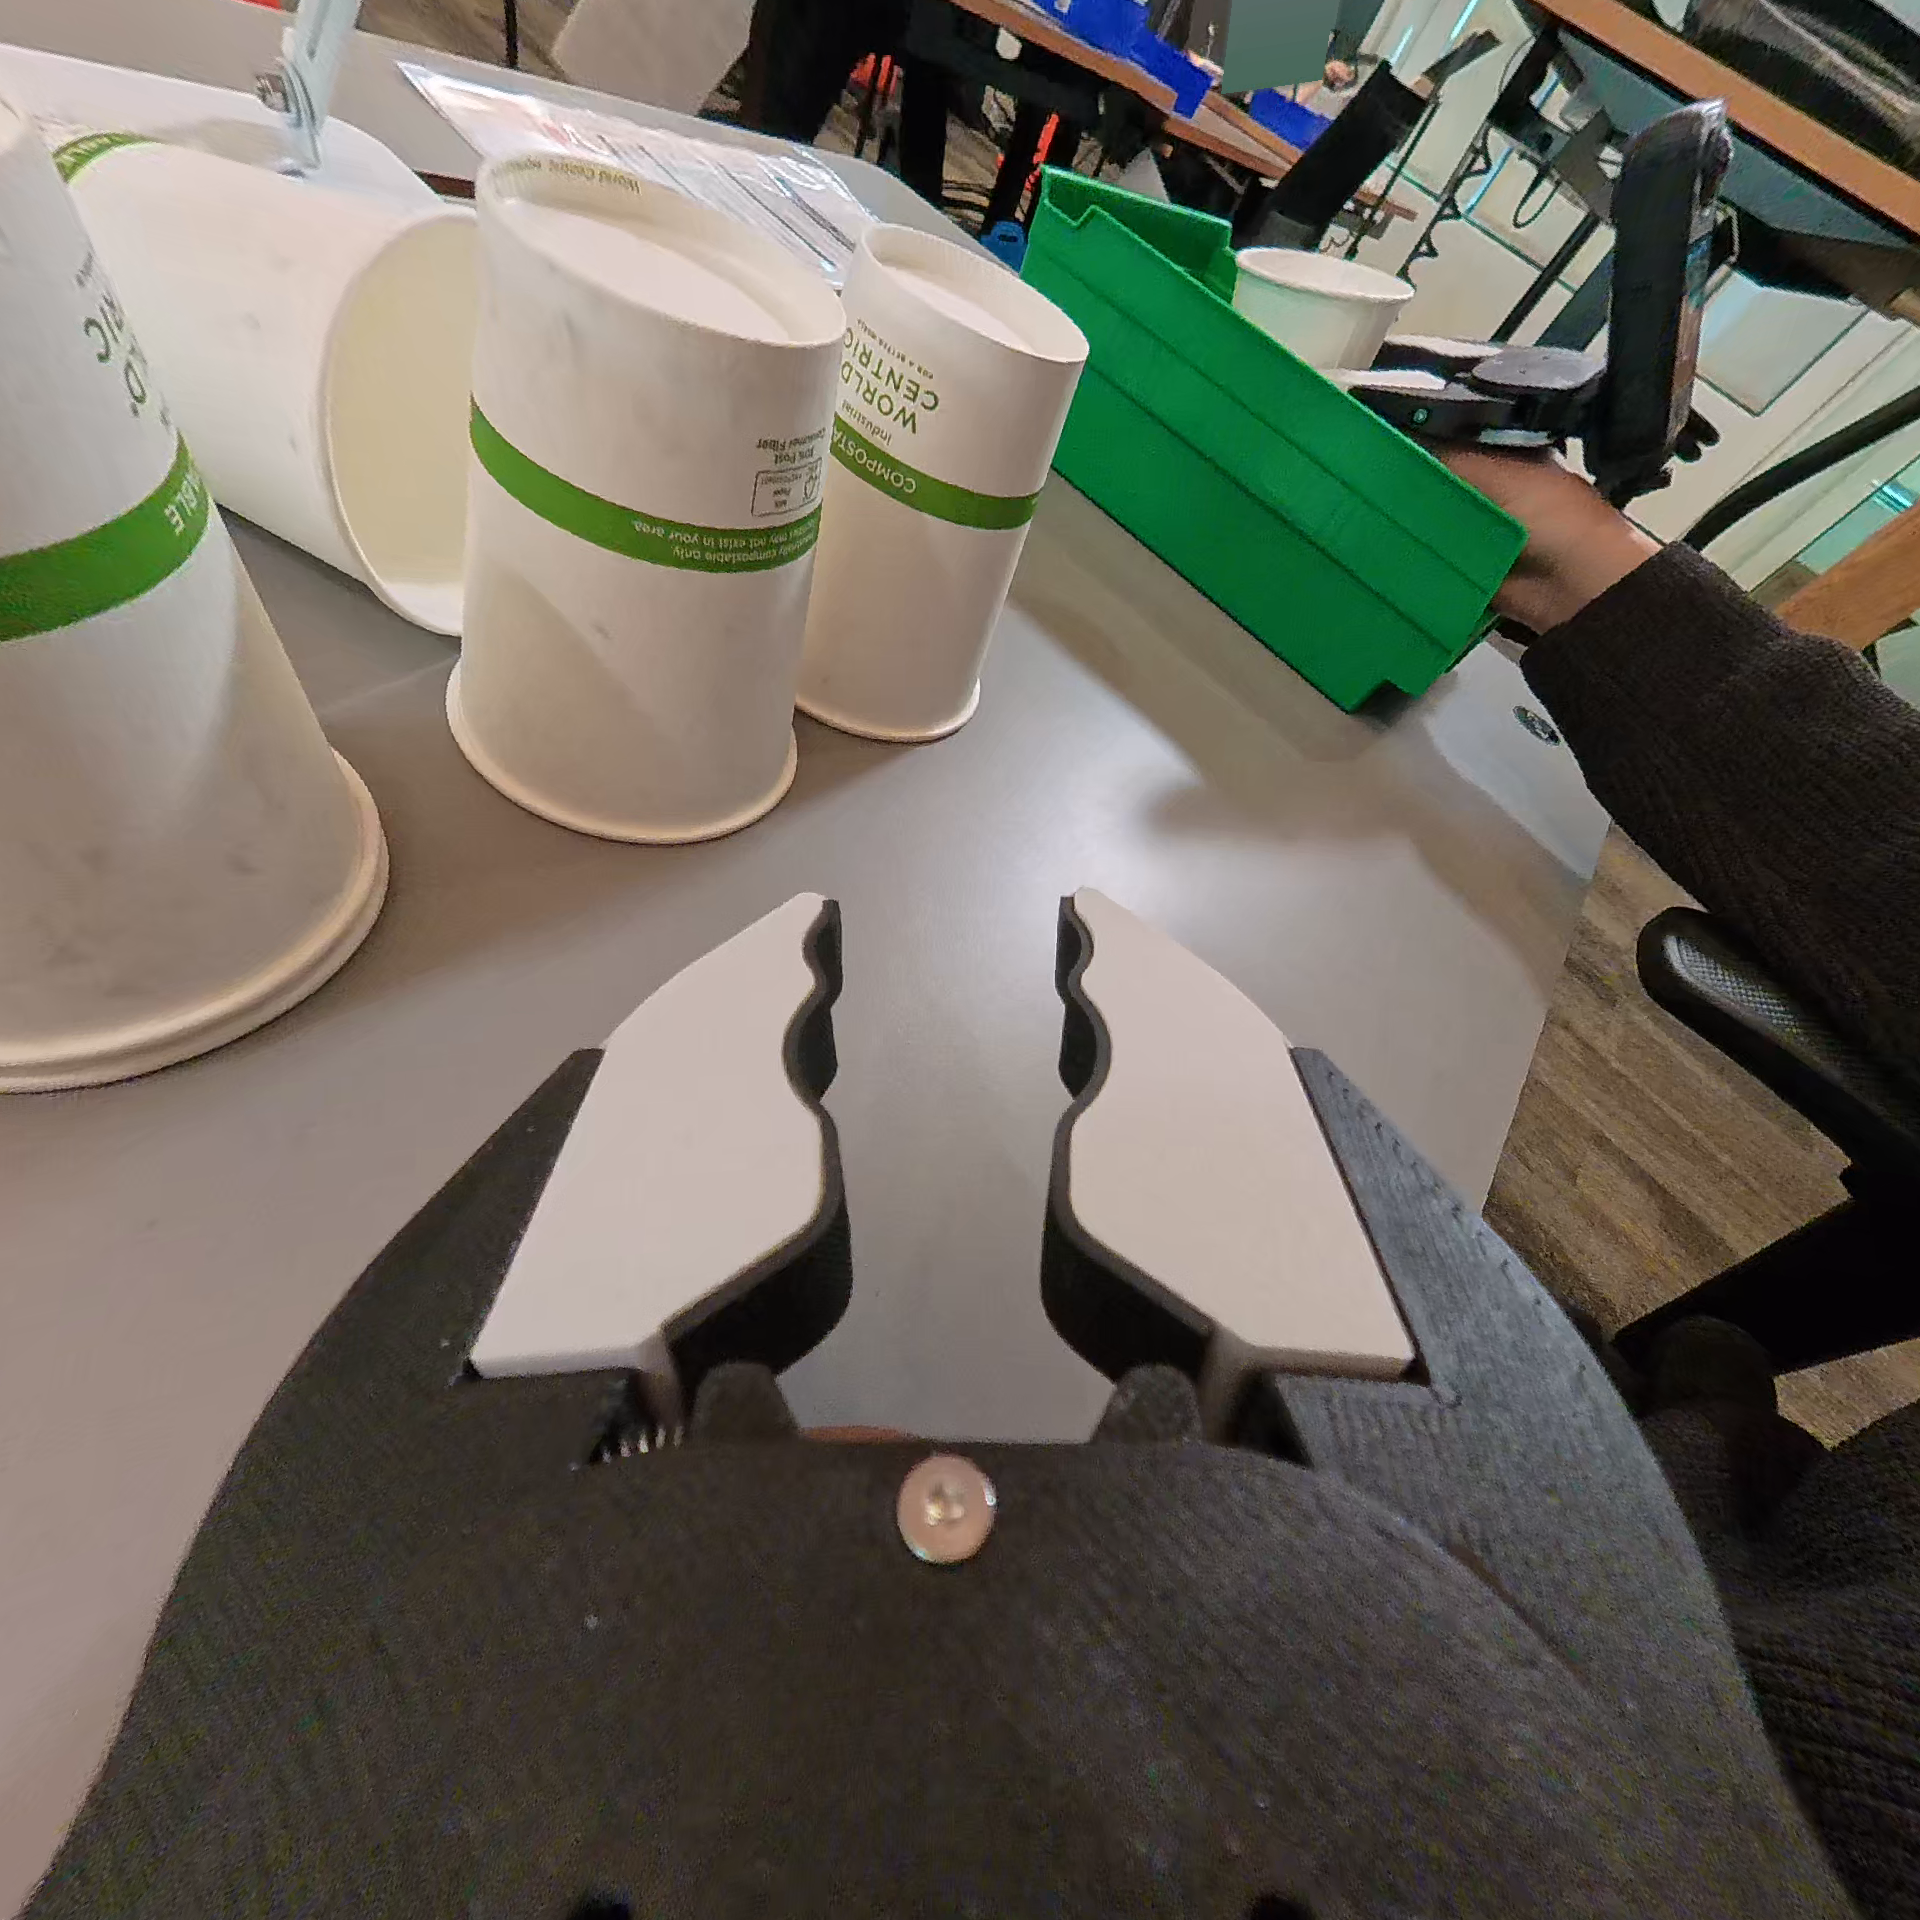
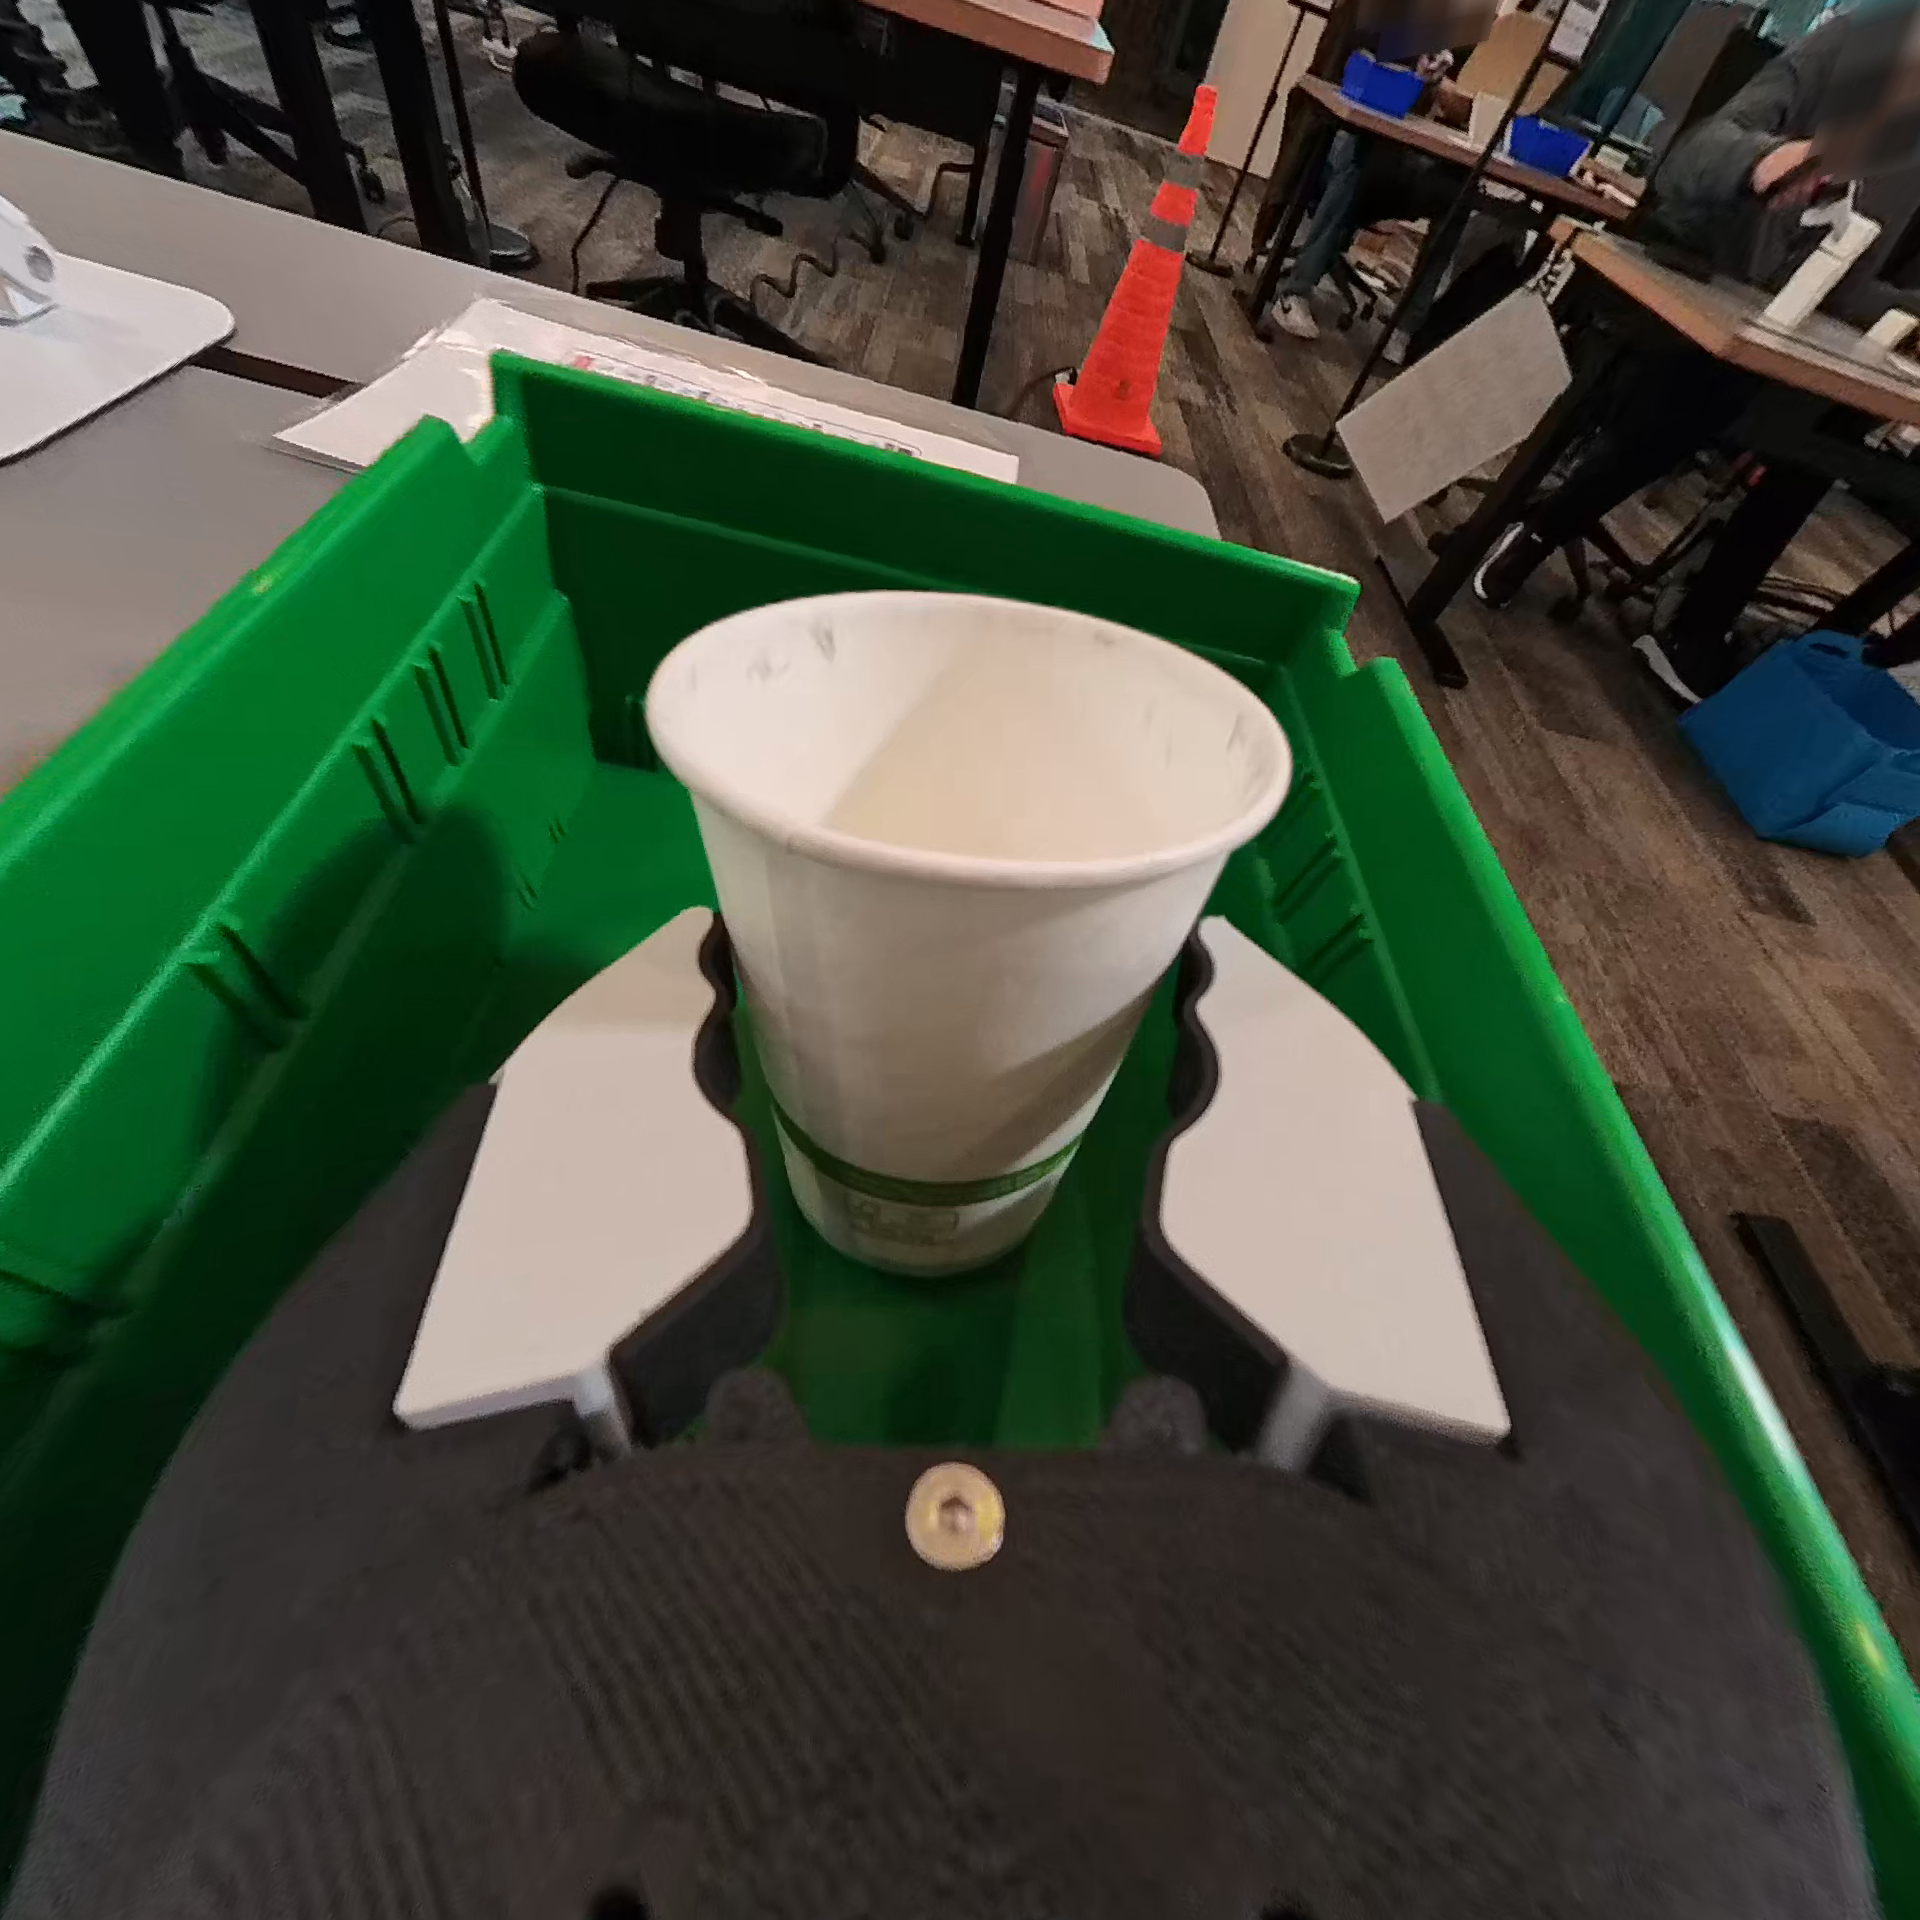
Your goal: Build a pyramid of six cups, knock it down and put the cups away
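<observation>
**Right gripper clasps an upright cup inside the green bin; left gripper hangs empty over the table**

The right wrist view looks down into a green plastic bin [image 2: 343, 831] sitting at the corner of the grey table [image 2: 156, 540]. A white paper cup [image 2: 956, 935] with a green band stands upright in it, mouth up, its base at the bin floor. The right gripper [image 2: 956, 977] reaches inside the bin with its fingers pressed to either side of the cup's wall, clamped on it. Only this view shows the bin's interior, an orange traffic cone [image 2: 1138, 301] on the wood floor beyond, and a printed sheet [image 2: 436, 384] lying behind the bin.

The left wrist view shows what the other cannot: the left gripper [image 1: 948, 935] with its jaws apart, nothing between them, above bare table. Ahead to its left stand upside-down white cups with green bands: a stacked pair [image 1: 145, 727], a tall one [image 1: 634, 540], a smaller one [image 1: 925, 499] just beside it, and one lying on its side [image 1: 291, 353] behind. From here the bin [image 1: 1278, 457] appears from outside, with the cup's rim [image 1: 1320, 301] showing above its wall and a dark-sleeved arm [image 1: 1745, 769] reaching to it.
</observation>
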